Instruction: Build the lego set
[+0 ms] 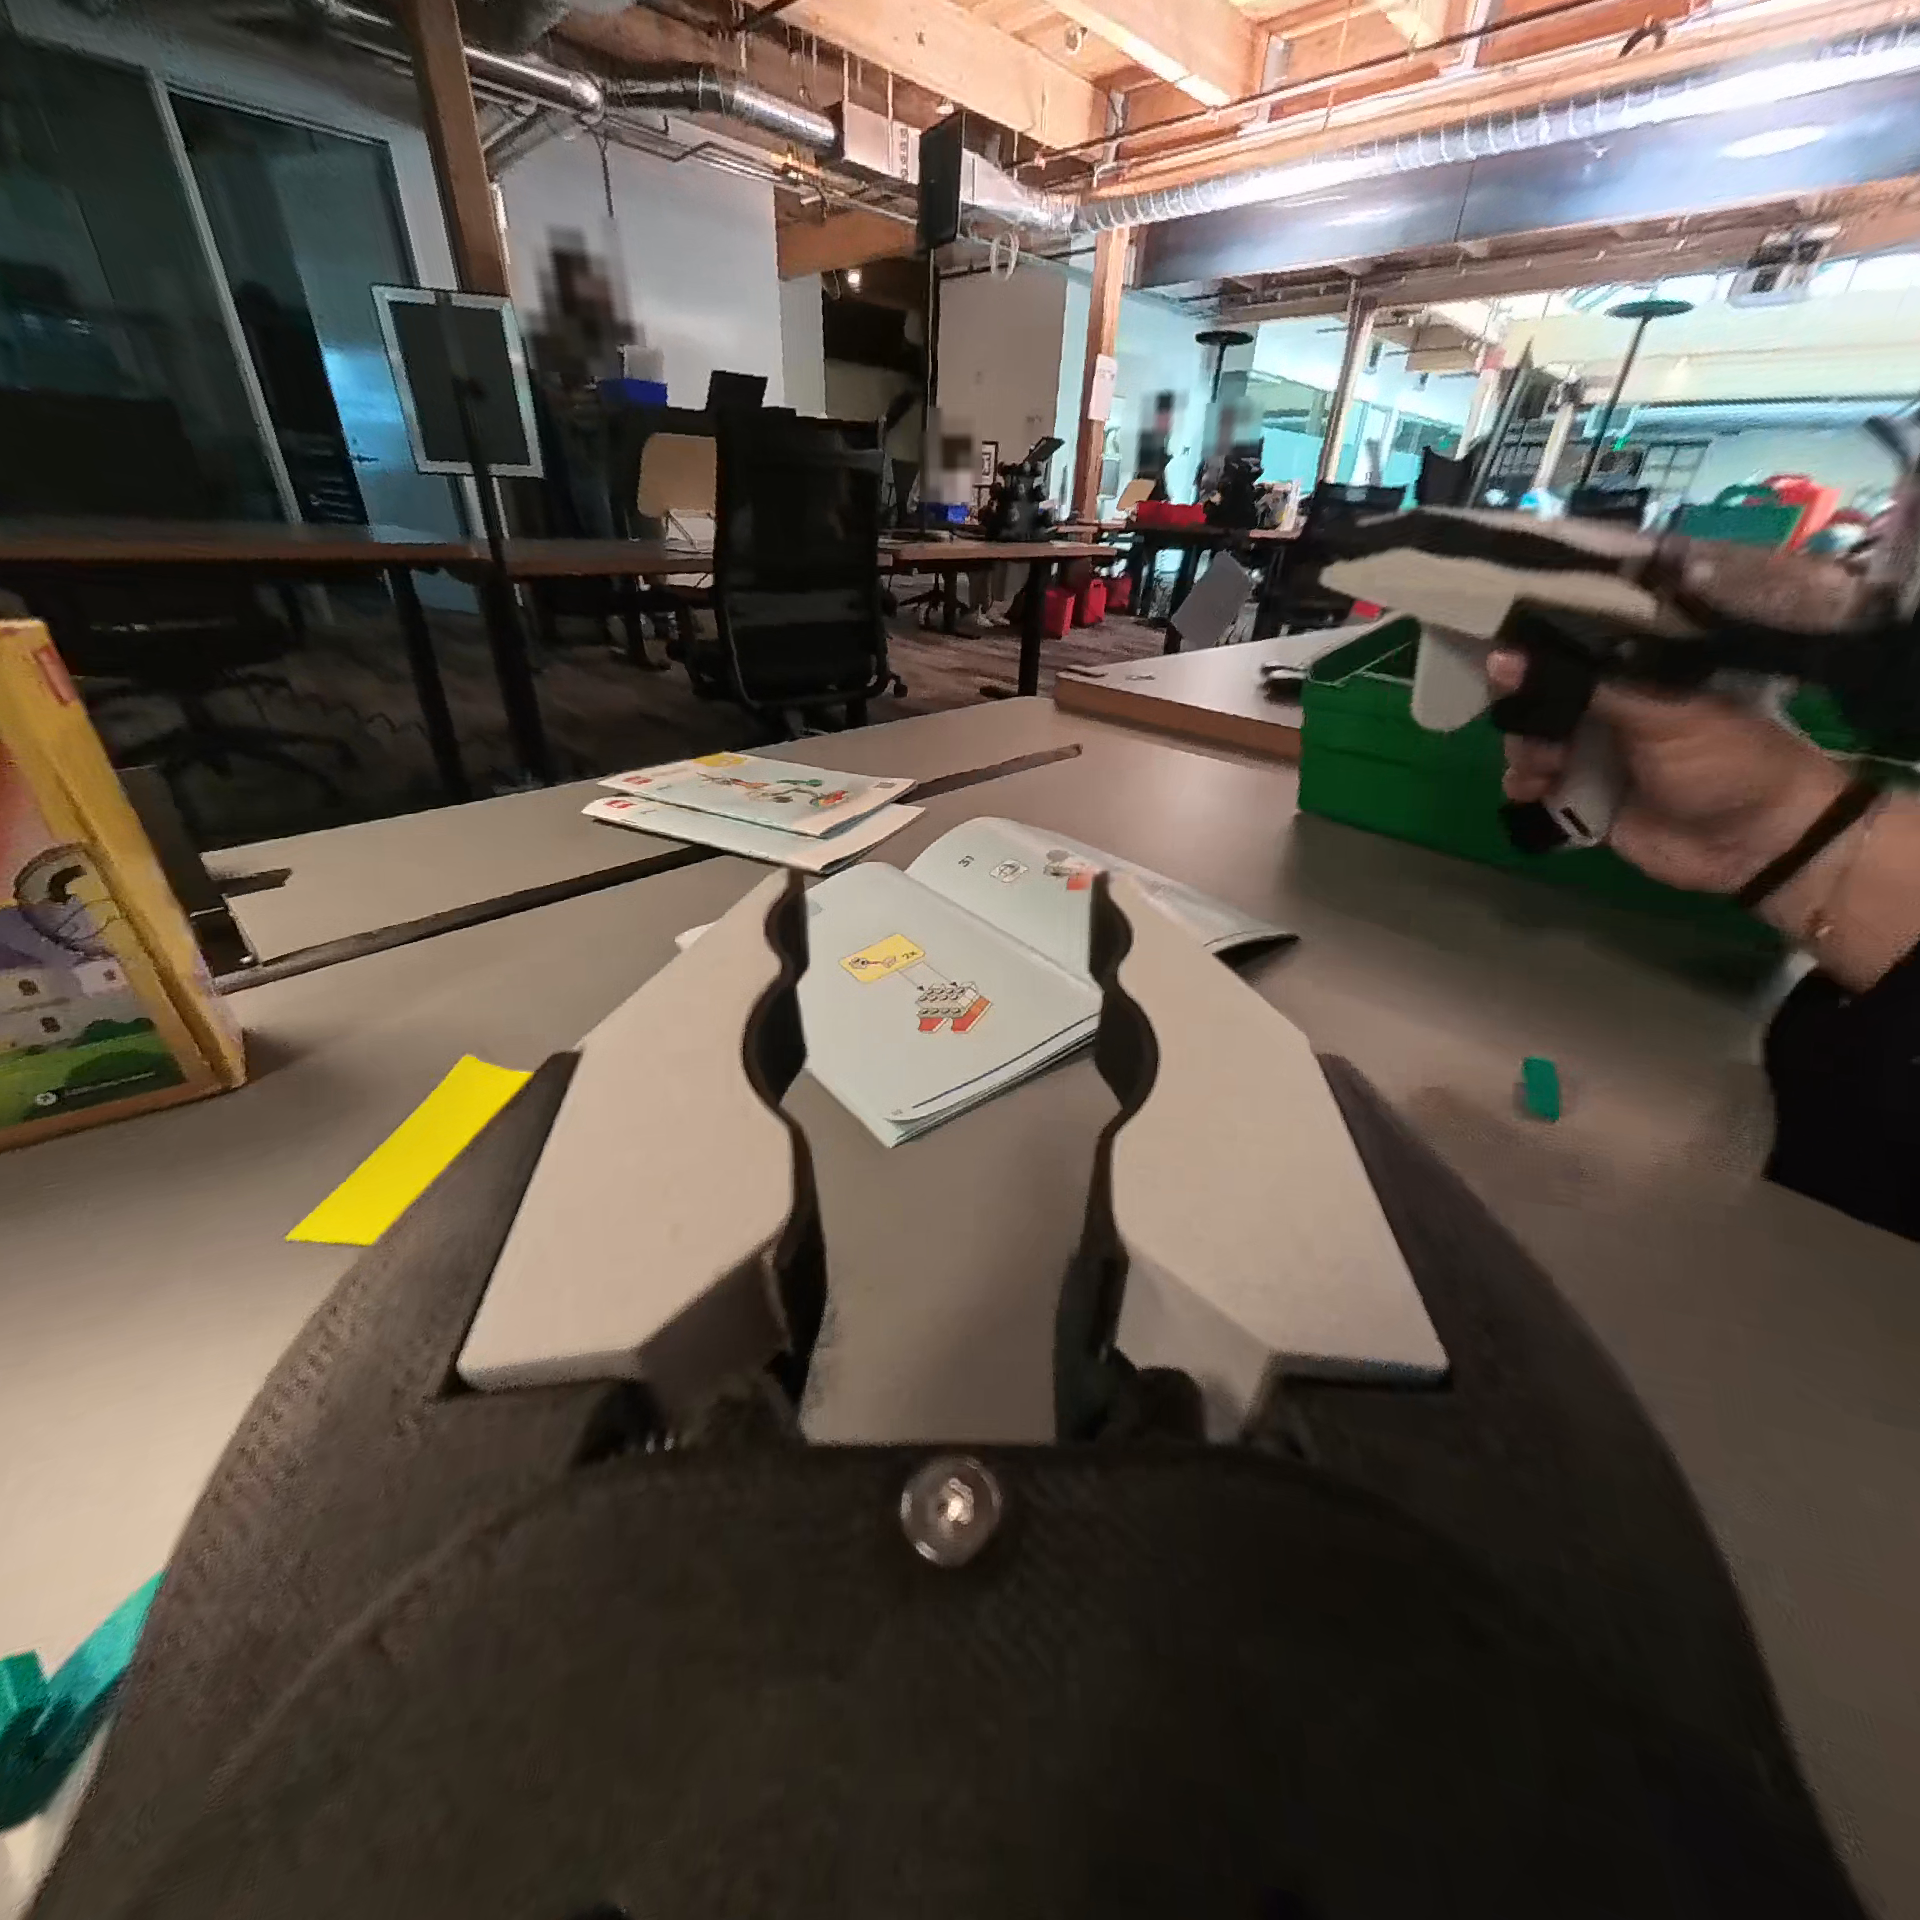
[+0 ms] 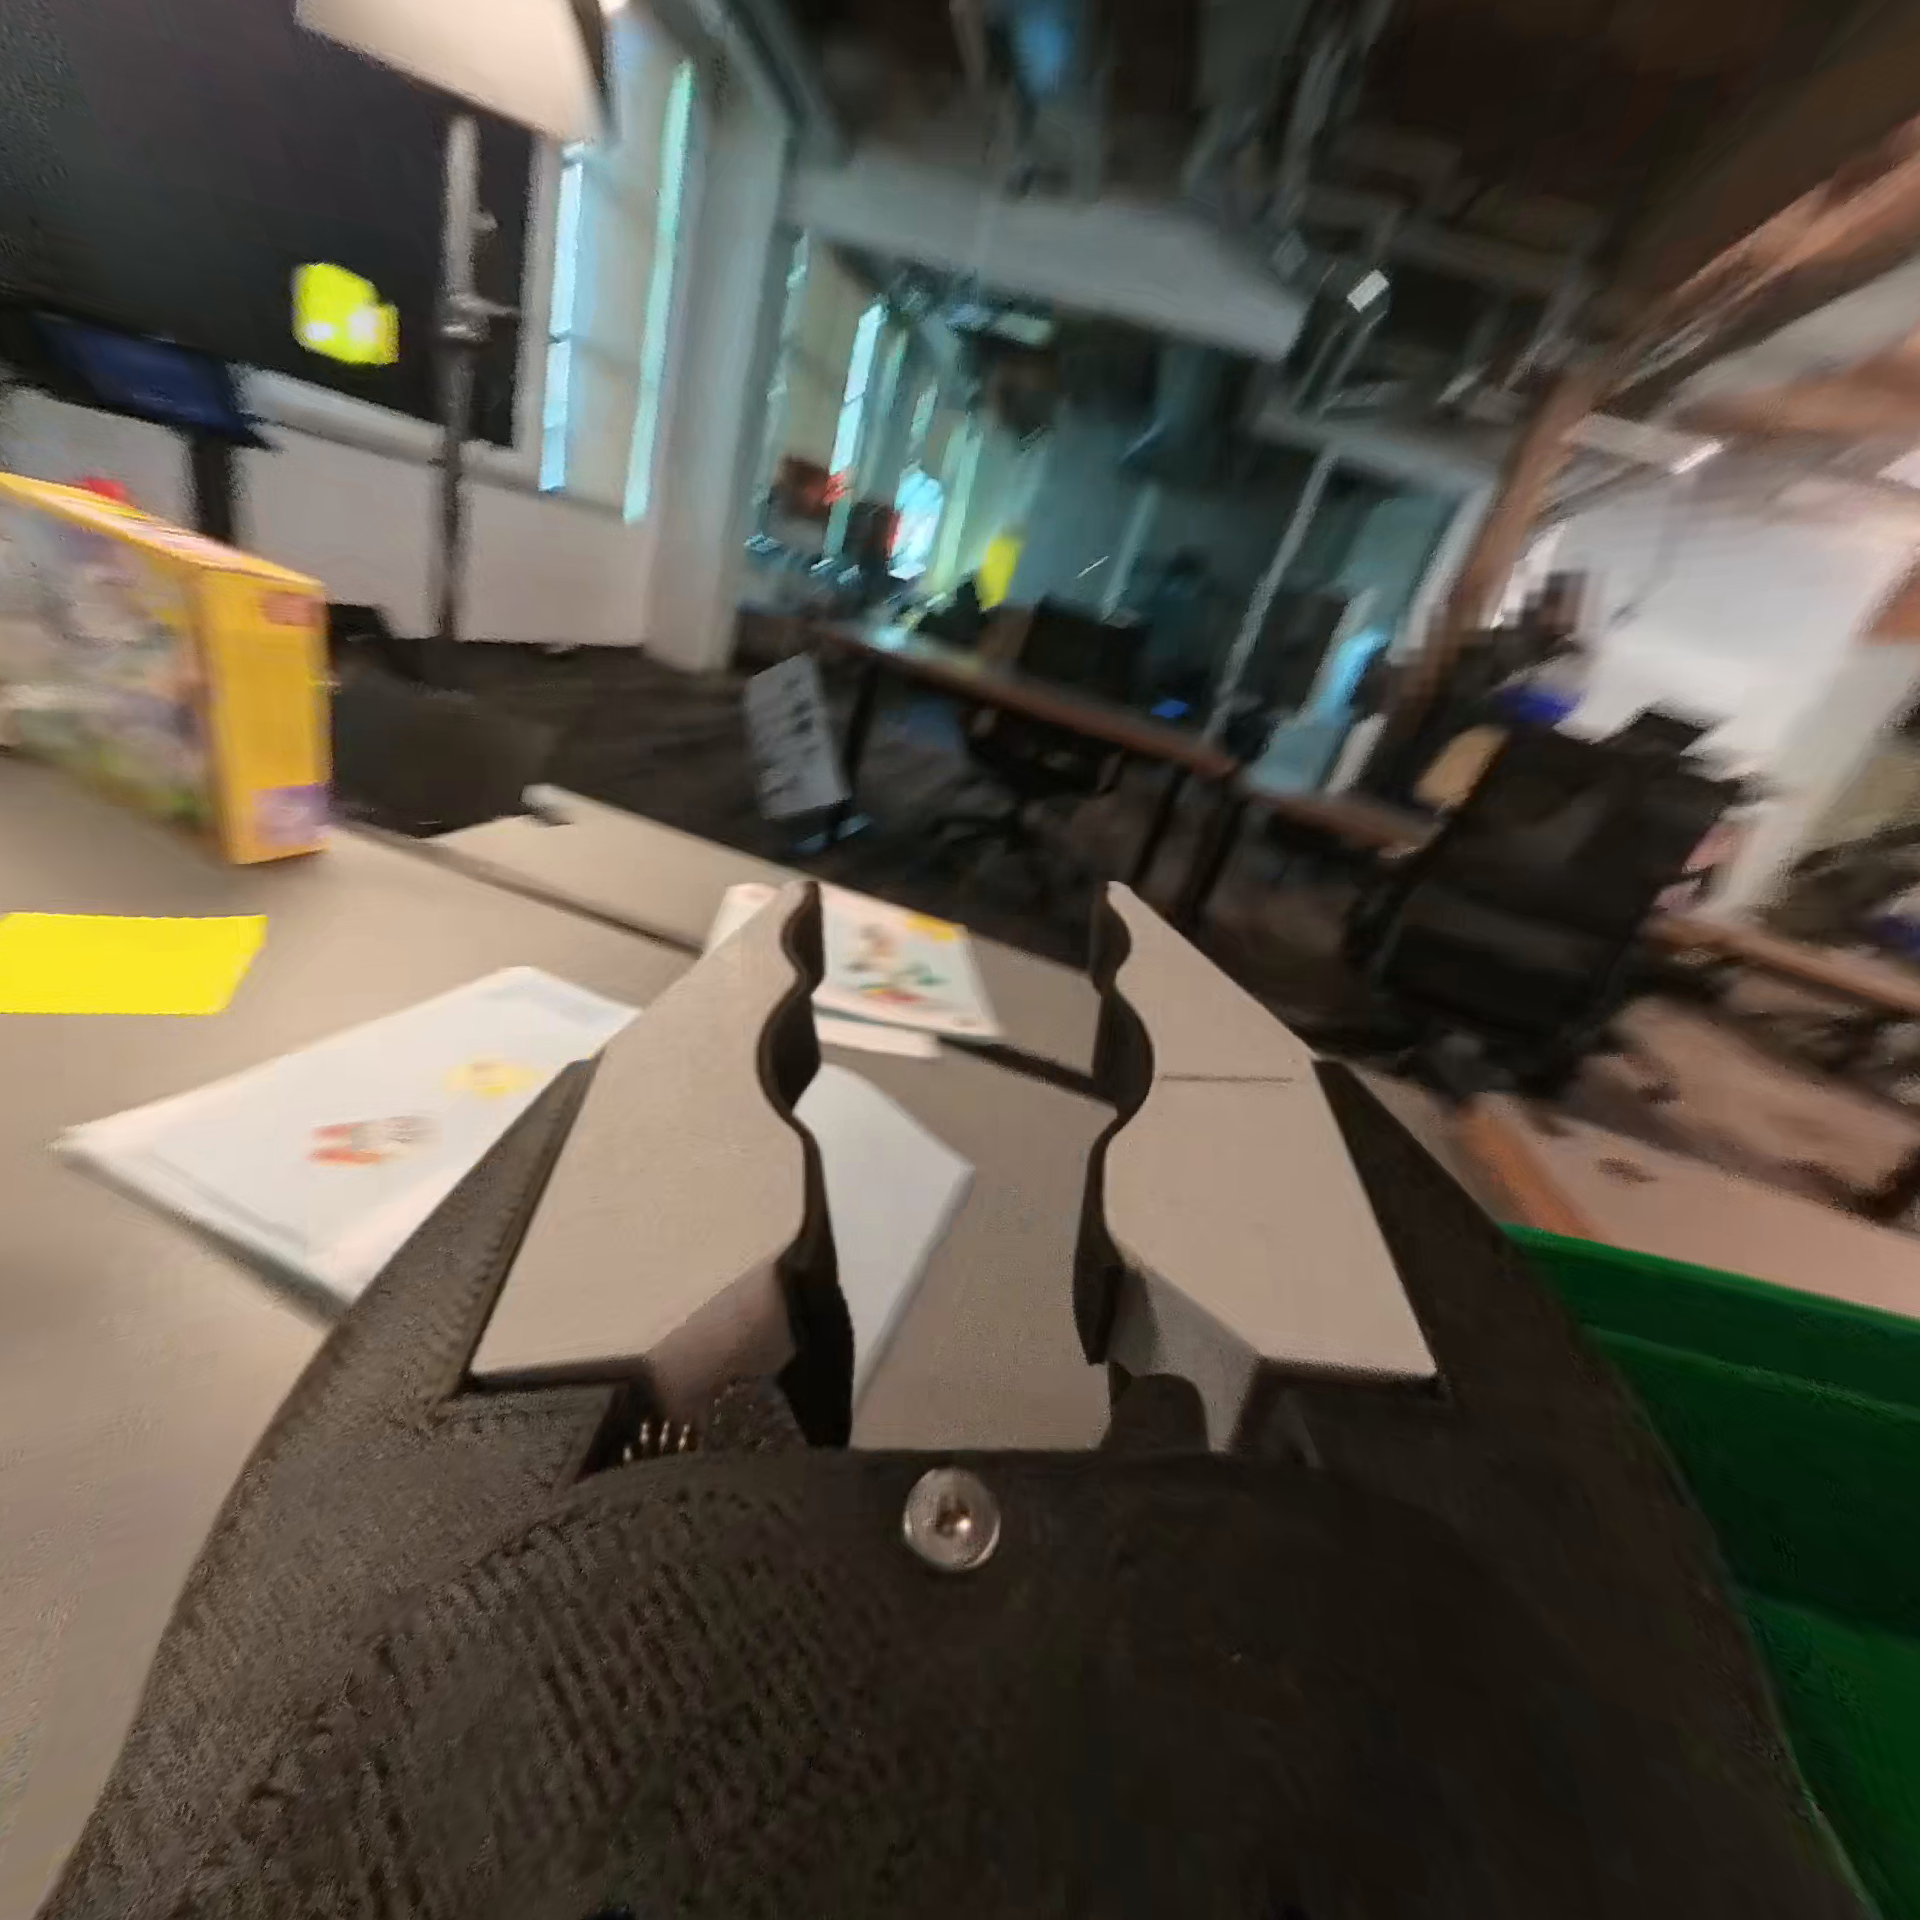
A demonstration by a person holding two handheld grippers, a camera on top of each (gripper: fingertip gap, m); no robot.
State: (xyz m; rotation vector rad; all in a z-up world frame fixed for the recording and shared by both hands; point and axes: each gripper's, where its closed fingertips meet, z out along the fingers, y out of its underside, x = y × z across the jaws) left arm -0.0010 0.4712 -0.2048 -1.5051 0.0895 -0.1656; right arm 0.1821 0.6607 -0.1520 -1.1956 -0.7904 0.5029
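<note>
My left gripper (image 1: 948, 894) is open and empty, held above the grey table and pointing at an open instruction booklet (image 1: 945, 1008). A small green brick (image 1: 1541, 1087) lies on the table to the right. My right gripper (image 2: 956, 904) is open and empty, held in the air; it also shows in the left wrist view (image 1: 1382, 587), held by a hand (image 1: 1704, 790) above the green bin (image 1: 1392, 758). The open booklet shows in the blurred right wrist view (image 2: 343, 1122) at the left.
A yellow set box (image 1: 94, 935) stands at the left, also in the right wrist view (image 2: 197, 675). A yellow paper strip (image 1: 410, 1148) lies near it. Closed booklets (image 1: 758, 805) lie farther back. A green plate edge (image 1: 62, 1704) shows at the bottom left. The green bin (image 2: 1745, 1455) is at the right.
</note>
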